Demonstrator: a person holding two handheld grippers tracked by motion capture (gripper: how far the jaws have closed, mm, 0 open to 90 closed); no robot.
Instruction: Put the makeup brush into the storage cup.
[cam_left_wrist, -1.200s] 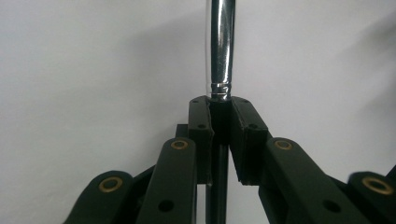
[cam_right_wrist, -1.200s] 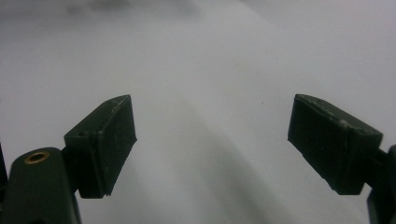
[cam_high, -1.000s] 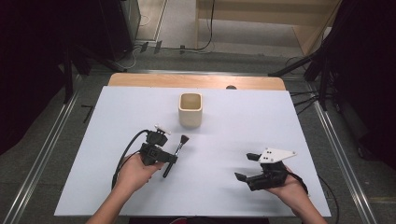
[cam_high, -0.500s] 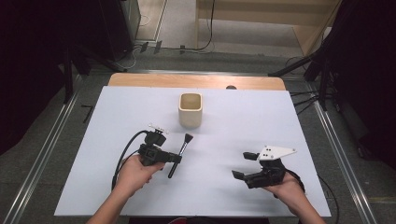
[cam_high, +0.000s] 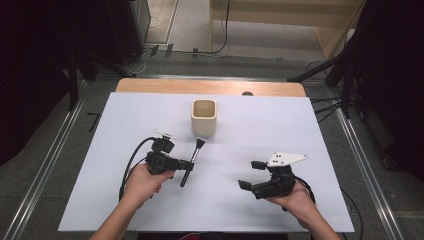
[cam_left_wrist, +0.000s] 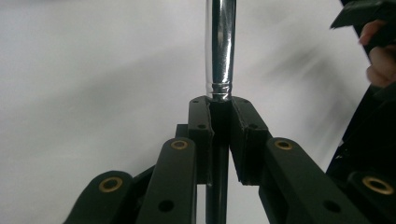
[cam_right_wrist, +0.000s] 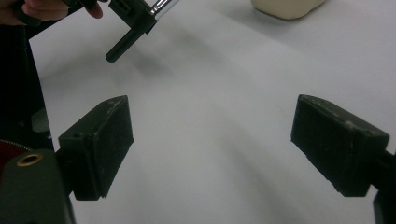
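A make-up brush (cam_high: 196, 151) with a black handle, a shiny metal ferrule (cam_left_wrist: 220, 46) and a dark tuft is clamped by its handle in my left gripper (cam_high: 185, 165), which is shut on it. The tuft points toward a beige square cup (cam_high: 204, 118) standing upright just beyond it. In the right gripper view the brush's handle end (cam_right_wrist: 123, 44) hangs a little above the table with a shadow under it. My right gripper (cam_high: 251, 175) rests low at the front right, its jaws wide open with nothing between them (cam_right_wrist: 210, 140).
The white table top (cam_high: 310, 130) has a wooden strip along its far edge. A black cable loops from the left gripper across the table at the left. The cup's base (cam_right_wrist: 287, 7) sits at the top of the right gripper view.
My right gripper has shifted slightly to the left. The left gripper and the brush have kept their place.
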